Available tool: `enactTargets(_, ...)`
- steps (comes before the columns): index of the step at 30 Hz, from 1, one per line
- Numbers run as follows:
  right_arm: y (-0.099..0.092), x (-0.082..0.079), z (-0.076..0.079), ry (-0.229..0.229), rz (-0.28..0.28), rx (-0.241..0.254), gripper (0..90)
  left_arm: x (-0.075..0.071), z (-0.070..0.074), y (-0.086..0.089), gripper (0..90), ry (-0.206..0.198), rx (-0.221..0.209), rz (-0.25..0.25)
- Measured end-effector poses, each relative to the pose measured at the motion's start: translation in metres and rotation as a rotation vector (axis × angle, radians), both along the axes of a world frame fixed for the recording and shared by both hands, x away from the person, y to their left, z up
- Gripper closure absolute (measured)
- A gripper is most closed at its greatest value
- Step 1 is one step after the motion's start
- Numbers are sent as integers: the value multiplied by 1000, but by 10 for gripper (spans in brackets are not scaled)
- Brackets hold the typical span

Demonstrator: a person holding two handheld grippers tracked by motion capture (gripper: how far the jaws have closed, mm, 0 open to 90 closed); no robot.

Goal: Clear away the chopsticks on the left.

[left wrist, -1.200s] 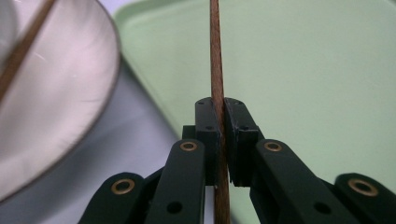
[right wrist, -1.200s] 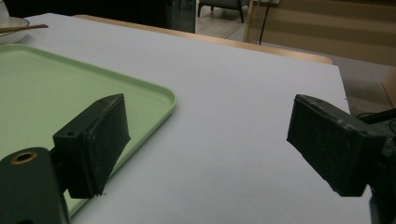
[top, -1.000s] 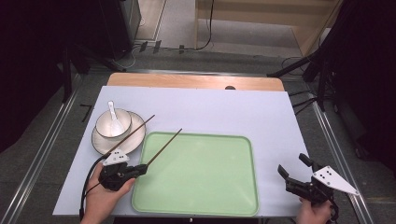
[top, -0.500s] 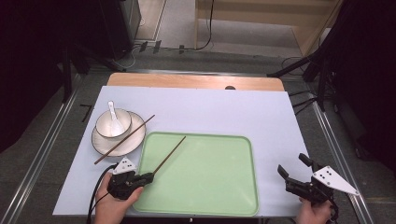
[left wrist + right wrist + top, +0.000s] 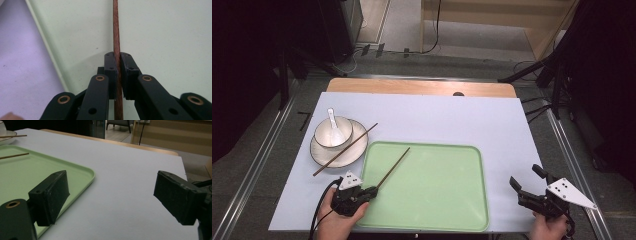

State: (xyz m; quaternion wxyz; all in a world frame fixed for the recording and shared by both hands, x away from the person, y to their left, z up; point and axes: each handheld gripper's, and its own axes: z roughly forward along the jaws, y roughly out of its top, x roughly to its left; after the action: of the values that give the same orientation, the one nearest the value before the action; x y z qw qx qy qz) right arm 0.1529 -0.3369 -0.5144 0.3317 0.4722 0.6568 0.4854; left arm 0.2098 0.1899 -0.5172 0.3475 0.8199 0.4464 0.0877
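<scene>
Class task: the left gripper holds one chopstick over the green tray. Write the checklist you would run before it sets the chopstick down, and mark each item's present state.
1. Left gripper shut on the held chopstick: ok.
2. Chopstick centred between the fingers: ok.
3. Chopstick over the green tray: ok.
4. Chopstick tip touching the tray: cannot tell.
5. Right gripper open, apart from the tray's middle: ok.
6. Second chopstick resting across the plate, apart from the tray: ok.
</scene>
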Motion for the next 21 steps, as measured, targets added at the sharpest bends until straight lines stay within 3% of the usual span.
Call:
enactTargets(10, -1, 0, -1, 4, -2, 3, 130, -1, 0, -1, 719, 2, -28, -15)
enactTargets(13, -1, 0, 0, 1, -4, 2, 130, 5, -1, 4, 559, 7, -88, -19)
enactTargets(15, -2, -1, 0, 1, -6, 6, 130, 10, 1, 6, 548, -1, -133, -12)
enactTargets(18, -3, -1, -1, 3, -8, 8, 130, 16, 8, -1, 604, -50, -123, -25)
enactTargets(21, -3, 0, -1, 7, -7, 11, 130, 23, 12, -19, 749, -83, -96, -69)
